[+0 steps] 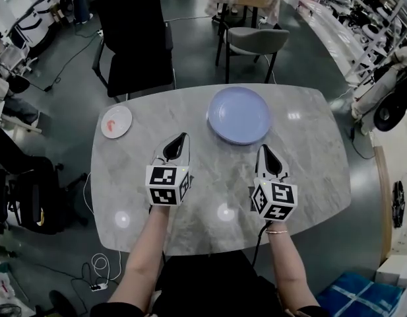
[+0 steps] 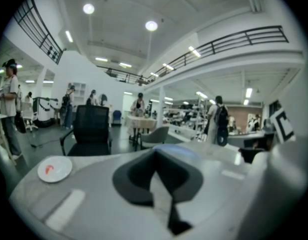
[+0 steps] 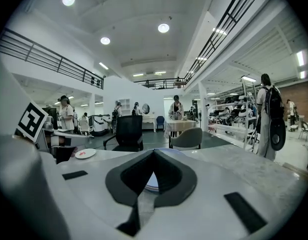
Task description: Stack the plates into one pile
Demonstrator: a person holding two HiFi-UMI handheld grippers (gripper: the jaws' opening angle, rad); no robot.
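A large pale blue plate (image 1: 239, 115) lies at the far middle of the grey marble table (image 1: 309, 170). A small white plate (image 1: 116, 121) with a red mark sits near the table's far left edge. My left gripper (image 1: 185, 136) hovers between the two plates, shut and empty. My right gripper (image 1: 261, 147) is just short of the blue plate's near right rim, also shut with nothing in it. In the left gripper view the white plate (image 2: 54, 169) lies to the left of the closed jaws. In the right gripper view the blue plate (image 3: 150, 182) shows just behind the closed jaws.
A black office chair (image 1: 137, 38) and a grey chair (image 1: 256, 41) stand beyond the table's far edge. Cables lie on the floor at the left. A blue crate (image 1: 361, 296) sits at the lower right. People stand far off in the hall.
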